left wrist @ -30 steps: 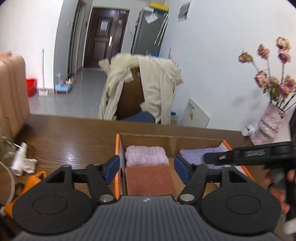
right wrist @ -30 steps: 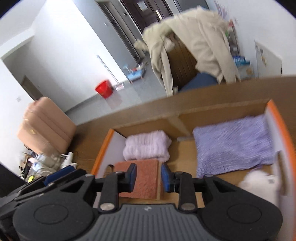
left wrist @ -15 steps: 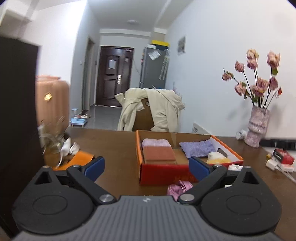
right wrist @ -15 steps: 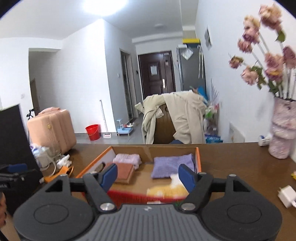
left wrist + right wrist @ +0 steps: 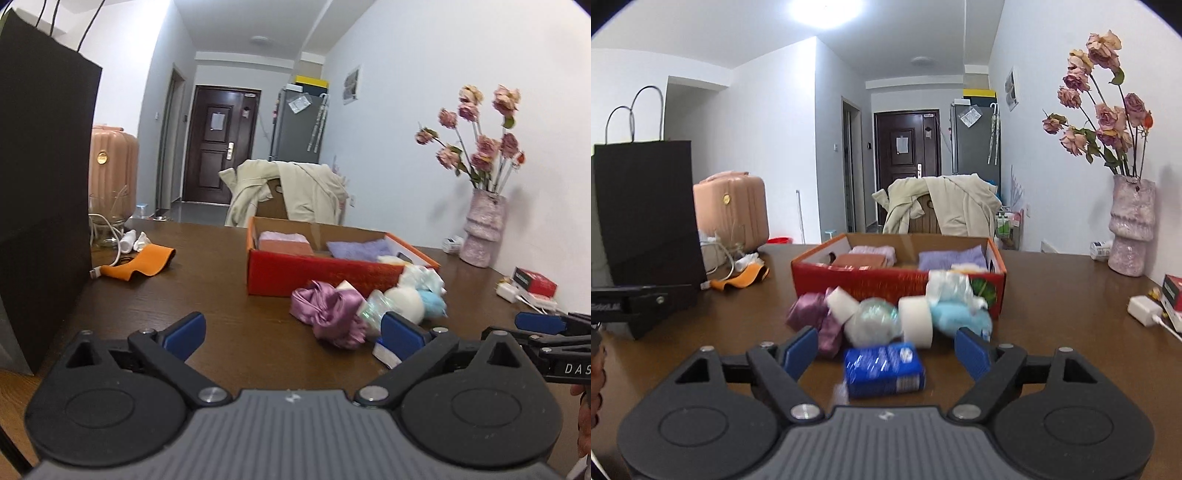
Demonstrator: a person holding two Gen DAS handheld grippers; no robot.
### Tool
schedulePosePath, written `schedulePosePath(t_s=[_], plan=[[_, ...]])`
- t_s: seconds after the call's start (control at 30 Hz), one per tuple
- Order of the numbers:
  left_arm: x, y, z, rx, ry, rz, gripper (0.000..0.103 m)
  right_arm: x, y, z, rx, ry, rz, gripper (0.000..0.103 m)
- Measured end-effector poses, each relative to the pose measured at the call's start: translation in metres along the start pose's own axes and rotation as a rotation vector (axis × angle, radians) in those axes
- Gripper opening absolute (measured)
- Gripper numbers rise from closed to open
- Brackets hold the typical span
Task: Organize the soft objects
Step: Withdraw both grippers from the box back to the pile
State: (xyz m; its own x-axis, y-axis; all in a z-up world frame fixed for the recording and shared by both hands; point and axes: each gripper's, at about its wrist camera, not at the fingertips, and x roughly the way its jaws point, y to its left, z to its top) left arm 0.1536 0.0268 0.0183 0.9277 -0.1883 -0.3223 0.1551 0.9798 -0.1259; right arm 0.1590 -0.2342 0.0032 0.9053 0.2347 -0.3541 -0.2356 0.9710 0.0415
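A red cardboard box [image 5: 897, 284] on the brown table holds a folded lilac towel [image 5: 873, 253], a terracotta one [image 5: 860, 260] and a purple one [image 5: 951, 258]. Loose soft items lie in front of it: a purple satin cloth [image 5: 328, 310], a white roll [image 5: 916, 321], a clear-wrapped ball [image 5: 873, 321] and a light blue fluffy piece [image 5: 960, 319]. A blue tissue pack [image 5: 884, 369] lies nearest. My right gripper [image 5: 886, 350] hangs over that pack, jaws opening, pads clear of it. My left gripper [image 5: 291, 332] is left of the pile, jaws opening, nothing between them.
A tall black paper bag [image 5: 40, 147] stands at the table's left edge, with an orange cloth [image 5: 144, 262] and cables beside it. At the right are a vase of flowers [image 5: 1132, 229], a white charger [image 5: 1143, 310] and a small red carton [image 5: 533, 280]. A coat-draped chair [image 5: 942, 206] stands behind the table.
Both grippers have pulled back from above the box to the table's near side, and both jaws have spread wider. The loose pile and the blue pack have come into view.
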Motion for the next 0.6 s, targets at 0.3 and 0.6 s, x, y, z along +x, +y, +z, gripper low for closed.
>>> schedulePosePath(t_s=[0.3,0.6], plan=[[-0.001,-0.002,-0.011,-0.004,0.031,-0.007,0.103,-0.01,0.001,-0.014,0.014,0.032,-0.023,0.081],[0.024,0.021,-0.004,-0.046,0.042,0.101,0.103,0.022,0.003,0.002,0.111,0.044,0.098,0.081]])
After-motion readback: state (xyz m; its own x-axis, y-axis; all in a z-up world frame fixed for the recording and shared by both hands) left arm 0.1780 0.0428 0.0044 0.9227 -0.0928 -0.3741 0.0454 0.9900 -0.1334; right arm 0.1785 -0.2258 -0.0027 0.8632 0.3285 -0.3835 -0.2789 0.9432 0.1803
